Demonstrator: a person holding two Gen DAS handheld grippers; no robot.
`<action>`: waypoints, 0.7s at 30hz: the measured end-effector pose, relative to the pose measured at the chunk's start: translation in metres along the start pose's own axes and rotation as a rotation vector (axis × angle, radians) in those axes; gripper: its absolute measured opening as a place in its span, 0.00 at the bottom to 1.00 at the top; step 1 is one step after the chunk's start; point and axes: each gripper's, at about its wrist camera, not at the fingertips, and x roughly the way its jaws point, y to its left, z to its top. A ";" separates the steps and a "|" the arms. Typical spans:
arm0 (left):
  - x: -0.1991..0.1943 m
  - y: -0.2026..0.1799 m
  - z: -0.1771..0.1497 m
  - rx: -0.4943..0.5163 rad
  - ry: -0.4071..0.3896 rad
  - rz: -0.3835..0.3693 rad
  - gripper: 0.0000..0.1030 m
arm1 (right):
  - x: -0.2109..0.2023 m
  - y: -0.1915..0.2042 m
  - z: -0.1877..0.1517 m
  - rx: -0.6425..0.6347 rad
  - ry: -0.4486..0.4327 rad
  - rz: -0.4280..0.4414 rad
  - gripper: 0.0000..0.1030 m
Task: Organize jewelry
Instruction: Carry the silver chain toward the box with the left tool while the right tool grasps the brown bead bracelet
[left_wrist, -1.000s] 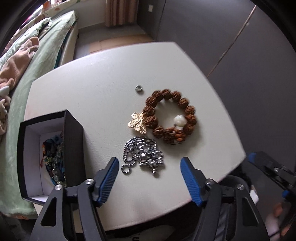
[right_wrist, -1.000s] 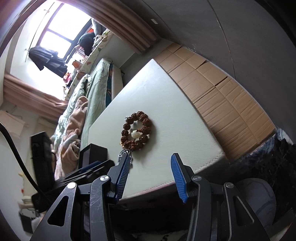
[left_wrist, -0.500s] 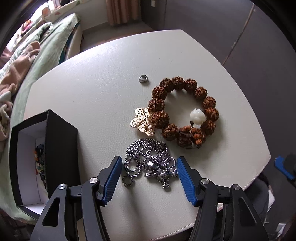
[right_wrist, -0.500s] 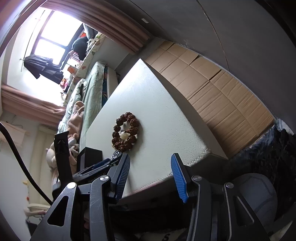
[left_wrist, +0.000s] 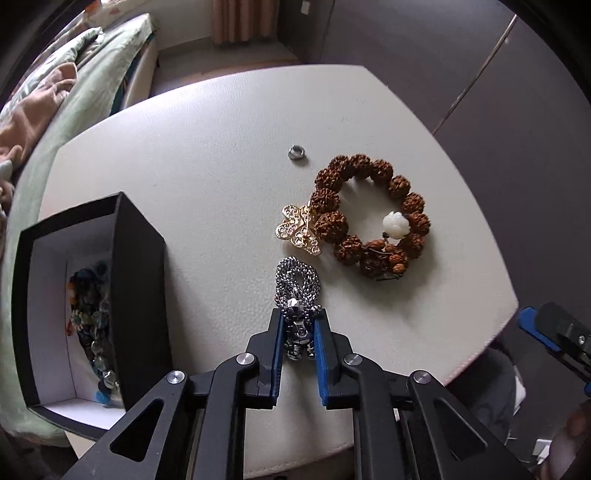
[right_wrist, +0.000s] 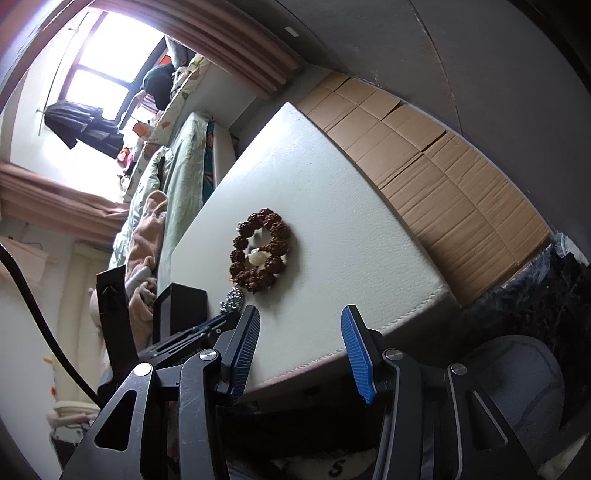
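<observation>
A silver chain necklace (left_wrist: 297, 284) with a metal pendant lies bunched on the white table (left_wrist: 207, 166). My left gripper (left_wrist: 298, 319) is closing on it; the blue pads press the pendant on both sides. Beyond it lie a gold filigree brooch (left_wrist: 298, 229), a brown bead bracelet (left_wrist: 369, 218) with a white bead, and a small silver ring (left_wrist: 296, 151). A black box (left_wrist: 136, 258) at the left holds coloured beads. My right gripper (right_wrist: 300, 328) hangs open off the table's near edge, nothing between its fingers; the bracelet (right_wrist: 260, 251) lies ahead of it.
A bed with green and pink bedding (left_wrist: 55, 96) runs along the table's far left side. Flattened cardboard (right_wrist: 436, 184) covers the floor beyond the table. The right gripper's blue tip (left_wrist: 532, 328) shows past the table's right corner. A dark chair seat (right_wrist: 517, 373) sits below.
My left gripper lowered onto the silver necklace and its jaws closed from wide apart to pinching the pendant, bunching the chain. The right gripper stayed as it was.
</observation>
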 end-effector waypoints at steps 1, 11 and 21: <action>-0.004 0.001 -0.001 -0.007 -0.006 -0.015 0.15 | 0.001 0.004 0.001 -0.009 0.001 -0.001 0.46; -0.061 0.017 0.005 -0.041 -0.126 -0.084 0.15 | 0.024 0.031 0.010 -0.046 0.030 0.006 0.46; -0.123 0.033 0.018 -0.056 -0.249 -0.118 0.15 | 0.061 0.053 0.040 -0.128 0.043 -0.119 0.45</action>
